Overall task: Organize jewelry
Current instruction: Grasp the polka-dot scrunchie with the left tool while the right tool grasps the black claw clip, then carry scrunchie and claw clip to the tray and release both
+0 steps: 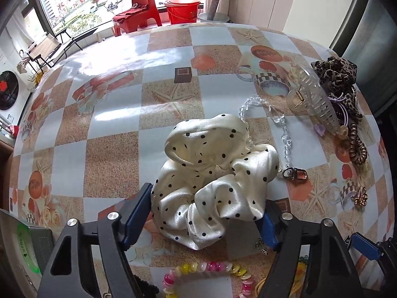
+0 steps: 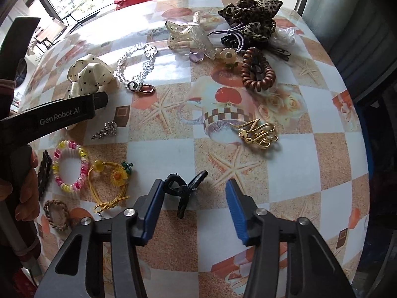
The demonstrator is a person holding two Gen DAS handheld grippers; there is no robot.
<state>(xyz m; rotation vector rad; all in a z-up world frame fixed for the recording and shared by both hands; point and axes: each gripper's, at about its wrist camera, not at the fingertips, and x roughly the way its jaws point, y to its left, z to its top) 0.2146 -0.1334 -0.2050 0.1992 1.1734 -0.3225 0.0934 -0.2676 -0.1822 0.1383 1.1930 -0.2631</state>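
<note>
The left tongs stand wide around the cream satin polka-dot scrunchie; whether they press it, I cannot tell. Right of the scrunchie, the right tongs gape, holding nothing.

Daylight pours from the window far beyond the fingers, bleaching the street outside. White glare washes the glossy surface ahead of the fingers, stronger in the right wrist view. Shadows are soft and short. Fisheye distortion bows the surface; corners fall dark and blurred.
</note>
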